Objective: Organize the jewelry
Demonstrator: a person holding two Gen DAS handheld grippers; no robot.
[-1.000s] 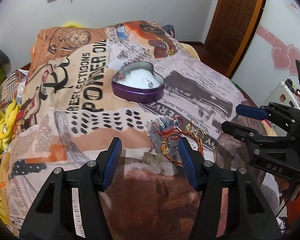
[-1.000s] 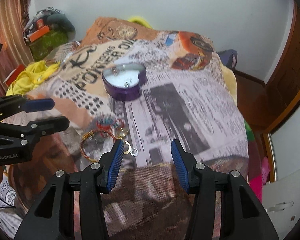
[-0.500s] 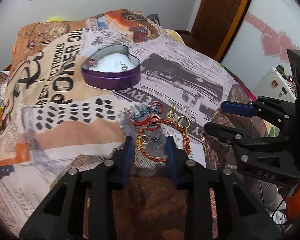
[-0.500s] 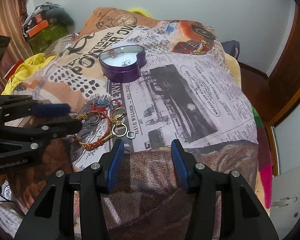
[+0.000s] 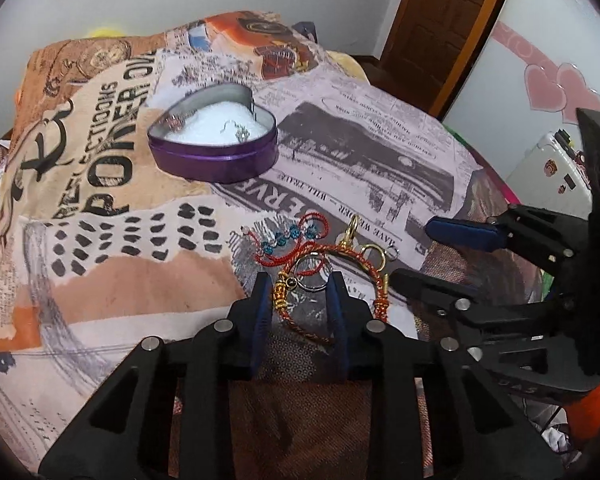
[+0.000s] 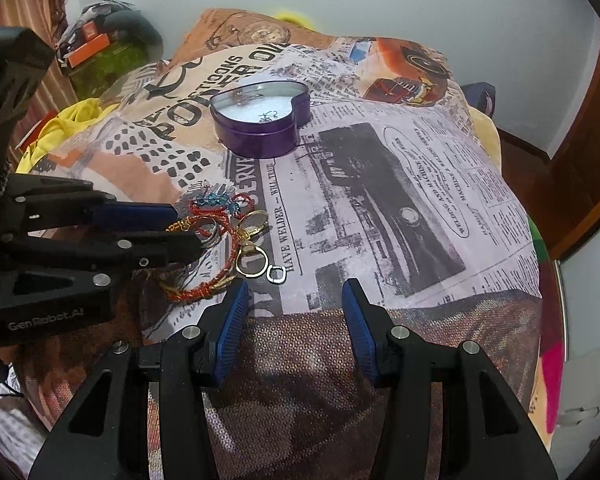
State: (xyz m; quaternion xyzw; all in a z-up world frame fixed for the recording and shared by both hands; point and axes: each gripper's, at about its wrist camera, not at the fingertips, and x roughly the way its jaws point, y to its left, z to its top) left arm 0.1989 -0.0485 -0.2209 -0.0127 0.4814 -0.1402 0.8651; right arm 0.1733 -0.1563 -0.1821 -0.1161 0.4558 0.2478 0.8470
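Note:
A pile of jewelry lies on the printed blanket: a red-and-gold braided bracelet [image 5: 300, 320], a silver ring [image 5: 309, 277], a red cord with blue beads [image 5: 288, 234] and gold rings [image 6: 252, 258]. My left gripper [image 5: 300, 284] is low over the pile, its jaws narrowed around the silver ring and the bracelet's gold bead but still apart. A purple heart-shaped tin [image 5: 216, 152] with white lining holds a few small pieces; it also shows in the right wrist view [image 6: 262, 120]. My right gripper [image 6: 296, 292] is open and empty, just right of the pile, near a small silver ring [image 6: 277, 273].
The blanket [image 6: 400, 184] covers a bed that drops off at right toward a wooden door [image 5: 440, 20]. Yellow cloth [image 6: 72, 120] and clutter lie at the left. A white appliance [image 5: 548, 172] stands at the right.
My left gripper has moved forward and down onto the jewelry pile and its jaws have narrowed from wide open. My right gripper has edged closer to the pile, still open.

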